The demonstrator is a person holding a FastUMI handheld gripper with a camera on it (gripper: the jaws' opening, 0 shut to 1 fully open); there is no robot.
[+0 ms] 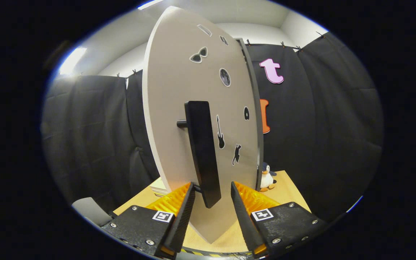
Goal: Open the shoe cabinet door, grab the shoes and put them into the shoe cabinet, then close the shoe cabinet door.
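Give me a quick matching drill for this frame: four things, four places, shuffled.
Things:
1. door handle
2. penguin toy
3. guitar sticker
4. claw

Places:
A. on the wooden table, beyond the door's far edge
B. on the door face, just beside the handle
C. lower end between the open fingers
D. straddling the handle's lower end, not pressing it

Pairs: 1-C, 2-A, 3-B, 4-D

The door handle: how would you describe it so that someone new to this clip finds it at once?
Start at the big pale cabinet door standing on the wooden table. On its face, left of the small stickers, a long bar stands off on a short peg: the handle. It is the only raised part, black and upright, its lower end between the open jaws of the gripper.
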